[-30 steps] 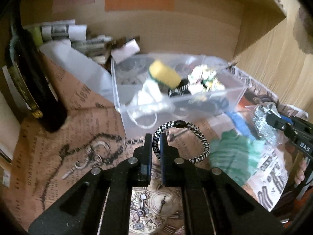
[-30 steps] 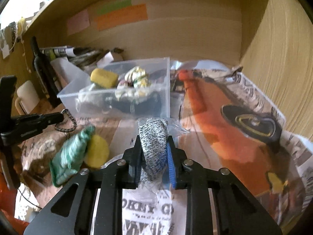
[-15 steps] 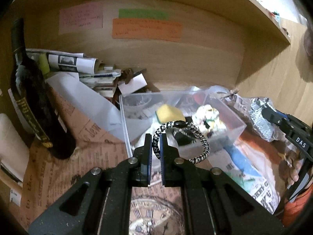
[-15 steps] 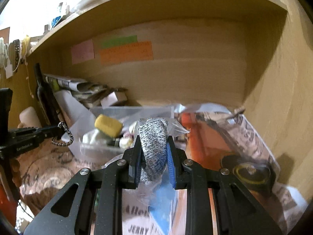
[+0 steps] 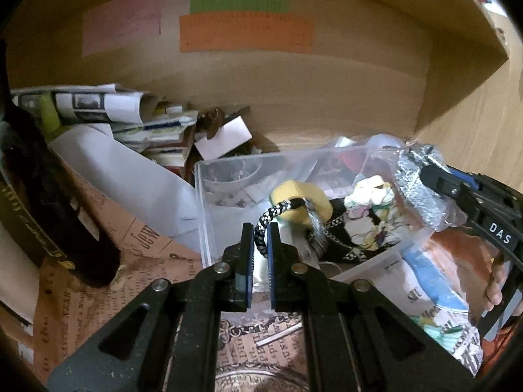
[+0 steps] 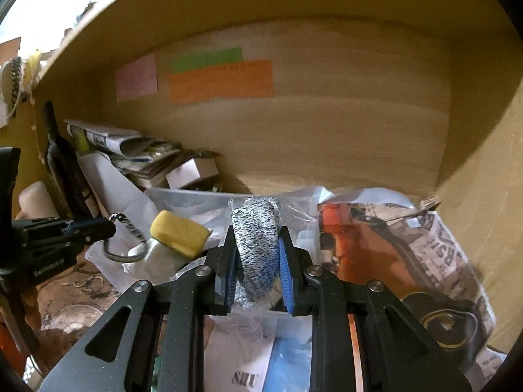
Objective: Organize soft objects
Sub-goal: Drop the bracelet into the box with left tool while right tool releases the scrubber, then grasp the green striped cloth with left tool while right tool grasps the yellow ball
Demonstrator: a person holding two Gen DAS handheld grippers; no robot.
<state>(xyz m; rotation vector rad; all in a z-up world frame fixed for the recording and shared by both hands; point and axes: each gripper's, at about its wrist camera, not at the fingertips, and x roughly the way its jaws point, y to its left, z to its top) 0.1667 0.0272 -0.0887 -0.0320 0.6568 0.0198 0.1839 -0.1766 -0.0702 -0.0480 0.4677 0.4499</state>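
Observation:
My left gripper (image 5: 260, 228) is shut on a black-and-white braided hair tie (image 5: 278, 210) and holds it over the near-left corner of the clear plastic bin (image 5: 204, 215). The bin holds a yellow sponge (image 5: 302, 197), a patterned cloth (image 5: 372, 215) and other soft items. My right gripper (image 6: 256, 232) is shut on a grey speckled cloth in a clear bag (image 6: 256, 248), just above the bin's near edge. It also shows at the right of the left wrist view (image 5: 421, 179). The left gripper and hair tie show in the right wrist view (image 6: 126, 238).
A dark bottle (image 5: 42, 215) stands at the left. Rolled newspapers and cards (image 5: 130, 117) pile up behind the bin against the wooden back wall (image 5: 294, 91). Printed paper (image 6: 408, 248) covers the shelf floor. A wooden side wall (image 6: 483, 196) closes the right.
Both grippers have risen from the shelf floor and moved forward over the bin with their loads. The green cloth and loose yellow sponge on the paper have dropped out of view.

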